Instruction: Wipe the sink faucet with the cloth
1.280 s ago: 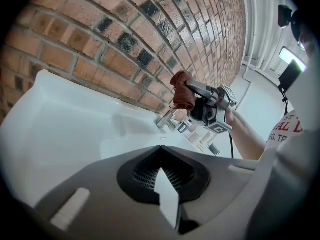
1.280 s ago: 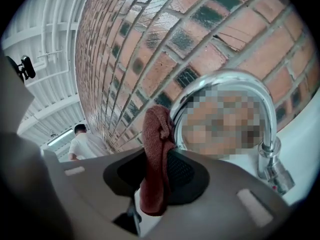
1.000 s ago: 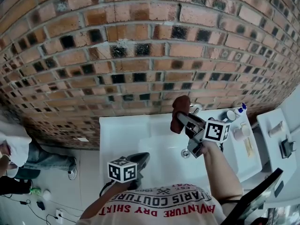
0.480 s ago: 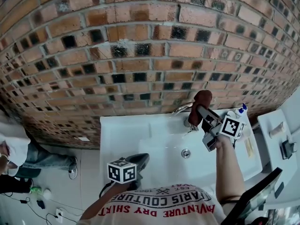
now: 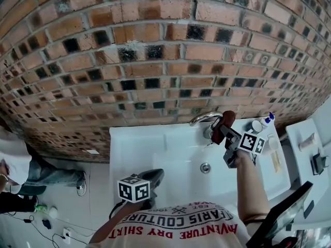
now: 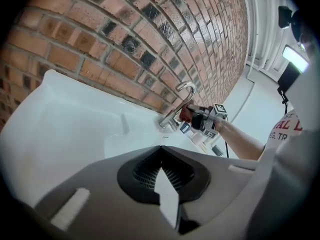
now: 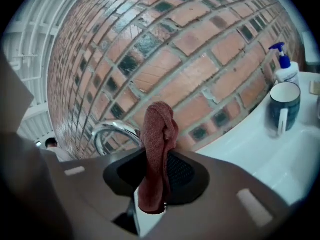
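Note:
The curved chrome faucet [image 5: 202, 119] stands at the back rim of the white sink [image 5: 135, 148]. My right gripper [image 5: 226, 129] is shut on a dark red cloth [image 5: 226, 119], held just right of the faucet's base and close against it. In the right gripper view the cloth [image 7: 156, 154] stands up between the jaws, with the faucet spout [image 7: 112, 133] behind it on the left. My left gripper [image 5: 155, 175] hangs low by the sink's front edge, shut with nothing in it. From the left gripper view the faucet [image 6: 180, 101] and the cloth [image 6: 186, 115] show far off.
A brick wall [image 5: 155, 61] rises right behind the sink. A mug [image 5: 255, 126] and a pump bottle [image 5: 267, 120] stand on the rim right of the faucet. The drain [image 5: 205, 167] lies mid-basin. A person [image 5: 15, 169] sits on the floor at far left, near cables.
My right gripper carried the cloth from over the basin rightward and back to the faucet, then settled lower beside its base. The left gripper stayed put.

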Motion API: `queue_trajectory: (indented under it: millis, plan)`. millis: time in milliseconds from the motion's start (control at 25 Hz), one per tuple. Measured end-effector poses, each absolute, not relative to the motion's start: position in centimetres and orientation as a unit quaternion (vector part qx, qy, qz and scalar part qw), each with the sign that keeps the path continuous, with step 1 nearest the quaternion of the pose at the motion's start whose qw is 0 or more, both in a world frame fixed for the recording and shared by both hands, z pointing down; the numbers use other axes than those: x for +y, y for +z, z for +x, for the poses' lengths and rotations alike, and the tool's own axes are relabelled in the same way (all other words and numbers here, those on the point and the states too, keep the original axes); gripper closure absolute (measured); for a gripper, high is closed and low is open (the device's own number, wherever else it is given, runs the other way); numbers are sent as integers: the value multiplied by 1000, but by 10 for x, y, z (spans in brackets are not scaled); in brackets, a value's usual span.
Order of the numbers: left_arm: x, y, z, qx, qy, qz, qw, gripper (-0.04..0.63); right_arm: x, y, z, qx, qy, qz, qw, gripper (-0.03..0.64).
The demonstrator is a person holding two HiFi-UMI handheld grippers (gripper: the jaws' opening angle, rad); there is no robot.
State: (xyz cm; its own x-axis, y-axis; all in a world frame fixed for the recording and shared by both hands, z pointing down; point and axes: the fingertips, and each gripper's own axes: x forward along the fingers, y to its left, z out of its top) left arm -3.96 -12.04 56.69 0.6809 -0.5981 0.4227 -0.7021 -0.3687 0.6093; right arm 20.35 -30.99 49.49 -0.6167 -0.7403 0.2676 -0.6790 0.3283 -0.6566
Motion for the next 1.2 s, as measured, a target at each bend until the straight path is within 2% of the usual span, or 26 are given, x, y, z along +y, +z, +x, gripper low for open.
queue_trajectory:
  millis: [160, 440, 920, 1080, 1200]
  plan:
    - [-122, 564, -40, -398, 63, 825, 397, 607, -313, 529, 202, 789, -426, -440, 39, 526]
    - [-122, 563, -42, -405, 63, 822, 396, 607, -315, 540, 203, 782, -436, -444, 33, 526]
    - [-115, 554, -32, -395, 66, 831, 387, 607, -248, 474, 161, 830, -425, -349, 96, 525]
    - [-113, 552, -33, -393, 66, 832, 385, 607, -235, 464, 124, 856, -425, -285, 69, 525]
    - [-114, 551, -34, -394, 63, 833, 384, 607, -247, 481, 122, 841, -446, -305, 33, 525]
